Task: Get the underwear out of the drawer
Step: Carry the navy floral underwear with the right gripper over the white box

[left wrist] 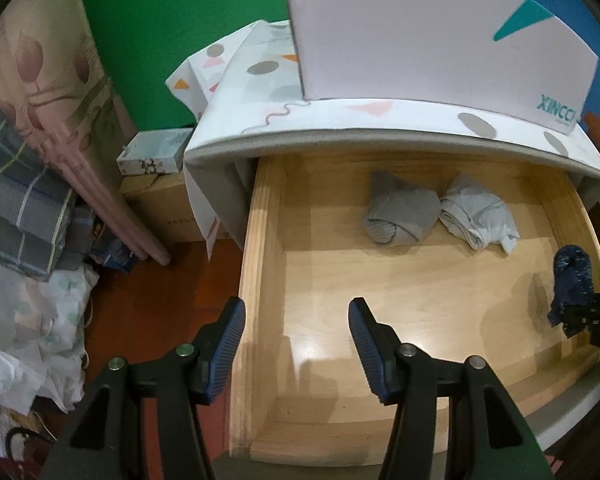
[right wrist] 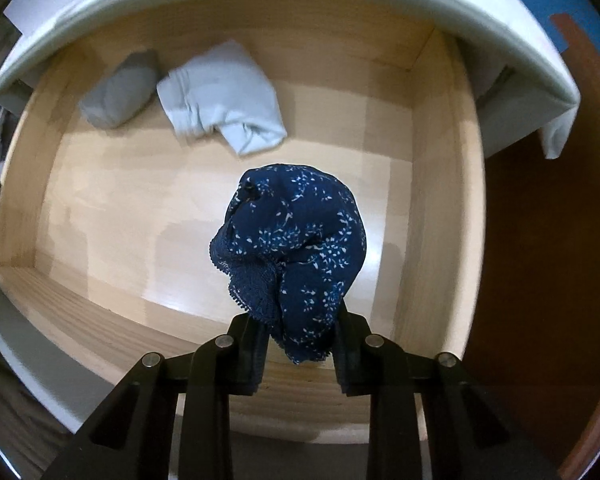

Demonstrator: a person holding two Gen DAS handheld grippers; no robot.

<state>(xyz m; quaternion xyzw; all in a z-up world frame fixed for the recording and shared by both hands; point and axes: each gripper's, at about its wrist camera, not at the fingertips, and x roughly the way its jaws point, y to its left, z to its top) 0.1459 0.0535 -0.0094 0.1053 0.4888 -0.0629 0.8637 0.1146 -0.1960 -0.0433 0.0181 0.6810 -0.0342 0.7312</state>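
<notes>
The wooden drawer [left wrist: 260, 260] stands pulled out. On its bottom, near the back, lie a rolled grey piece of underwear [left wrist: 400, 216] and a crumpled pale one [left wrist: 476, 216] side by side. My right gripper [right wrist: 300, 344] points straight down and is shut on navy underwear [right wrist: 300, 240] with a white flower print and a lace edge. The bundle hangs just above the drawer bottom [right wrist: 120, 220]. In the left wrist view the navy bundle [left wrist: 572, 280] shows at the drawer's right side. My left gripper [left wrist: 296, 320] is open above the drawer's front left corner, its fingers on either side of the left wall, holding nothing.
A white cabinet top with a patterned cloth [left wrist: 340, 120] overhangs the drawer's back, with a white box [left wrist: 420, 32] on it. Folded bedding [left wrist: 28, 200] is stacked at the left, next to a cardboard box [left wrist: 160, 204]. Red-brown floor [left wrist: 160, 300] lies left of the drawer.
</notes>
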